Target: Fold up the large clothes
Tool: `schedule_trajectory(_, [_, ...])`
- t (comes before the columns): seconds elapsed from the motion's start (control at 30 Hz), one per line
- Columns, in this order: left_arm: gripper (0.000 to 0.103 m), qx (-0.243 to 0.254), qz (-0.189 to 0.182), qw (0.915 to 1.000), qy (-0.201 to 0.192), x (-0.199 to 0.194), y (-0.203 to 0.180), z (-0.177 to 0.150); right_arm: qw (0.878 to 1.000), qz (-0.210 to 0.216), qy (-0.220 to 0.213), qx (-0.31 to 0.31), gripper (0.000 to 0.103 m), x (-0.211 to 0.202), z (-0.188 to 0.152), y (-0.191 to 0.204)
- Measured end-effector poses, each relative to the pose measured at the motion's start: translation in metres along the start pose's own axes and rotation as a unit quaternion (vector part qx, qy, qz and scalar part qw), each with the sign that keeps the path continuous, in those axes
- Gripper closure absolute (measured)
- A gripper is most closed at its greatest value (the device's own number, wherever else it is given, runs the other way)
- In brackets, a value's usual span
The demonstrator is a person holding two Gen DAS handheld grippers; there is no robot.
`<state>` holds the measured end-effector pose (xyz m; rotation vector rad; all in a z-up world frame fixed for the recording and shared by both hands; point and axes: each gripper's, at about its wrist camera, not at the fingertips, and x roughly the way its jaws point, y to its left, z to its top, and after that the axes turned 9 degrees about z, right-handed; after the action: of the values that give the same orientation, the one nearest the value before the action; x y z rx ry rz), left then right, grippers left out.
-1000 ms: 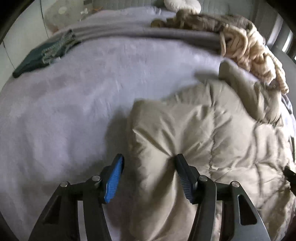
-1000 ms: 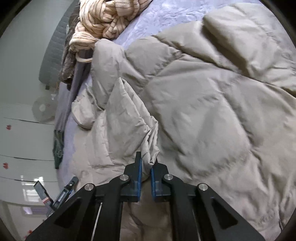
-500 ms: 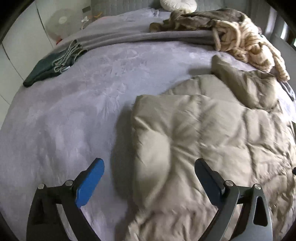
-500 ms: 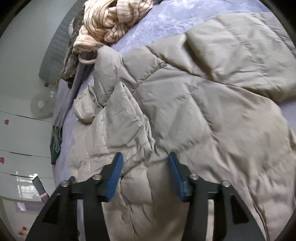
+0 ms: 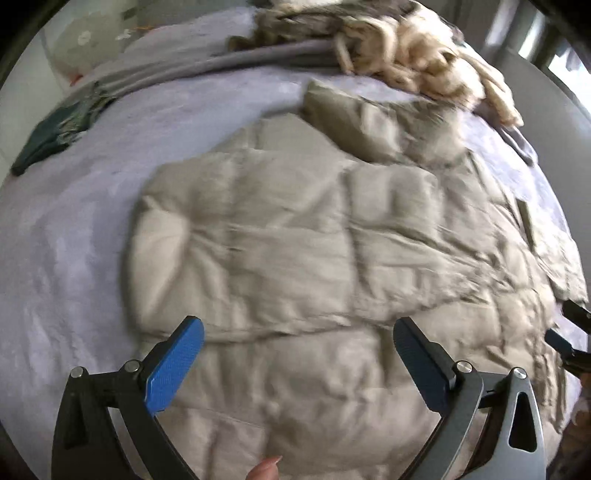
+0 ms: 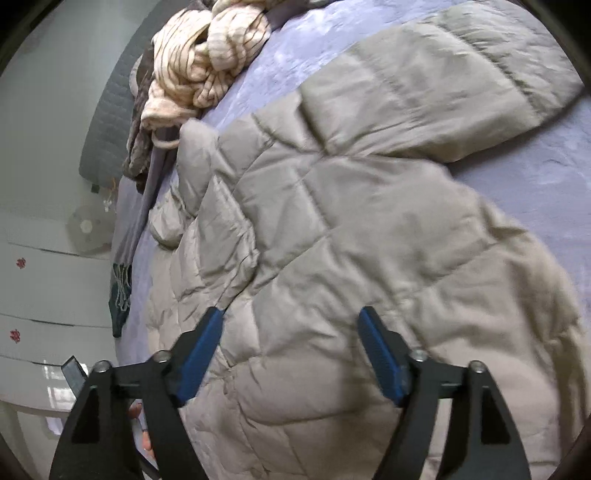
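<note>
A large beige quilted puffer jacket [image 5: 314, 240] lies spread on the lavender bed, one side folded over its middle. In the right wrist view the jacket [image 6: 351, 229] fills the frame, a sleeve [image 6: 461, 85] stretching to the upper right. My left gripper [image 5: 298, 343] is open and empty, held above the jacket's near part. My right gripper [image 6: 291, 334] is open and empty above the jacket body. The tip of the right gripper [image 5: 570, 336] shows at the right edge of the left wrist view.
A cream striped knit [image 5: 424, 55] and brown clothes [image 5: 303, 22] are piled at the bed's far side; the knit also shows in the right wrist view [image 6: 207, 59]. A dark green fringed garment [image 5: 55, 129] lies far left. White drawers [image 6: 48, 288] stand beside the bed [image 5: 66, 236].
My right gripper opened and let go of the jacket fold it pinched. My left gripper opened wide and pulled back from the jacket edge, now farther right over the jacket.
</note>
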<state>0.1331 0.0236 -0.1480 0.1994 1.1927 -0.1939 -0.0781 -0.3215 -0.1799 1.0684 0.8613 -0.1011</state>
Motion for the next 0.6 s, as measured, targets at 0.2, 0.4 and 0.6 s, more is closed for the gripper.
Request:
schedule_trajectory(0.2, [0.0, 0.039, 0.003, 0.9992, 0.004, 0.001, -0.058, 0.002, 0.999, -0.01, -0.033, 0.013, 0.012, -0.041, 0.018, -0.032])
schedule_trajectory(0.4, [0.0, 0.068, 0.012, 0.9975, 0.017, 0.005, -0.106, 0.002, 0.997, -0.03, -0.066, 0.024, 0.0, -0.079, 0.044, -0.075])
schedule_trajectory(0.6, [0.0, 0.066, 0.016, 0.9972, 0.029, 0.009, -0.14, 0.0, 0.99, -0.033, -0.107, 0.089, 0.0, -0.115, 0.081, -0.131])
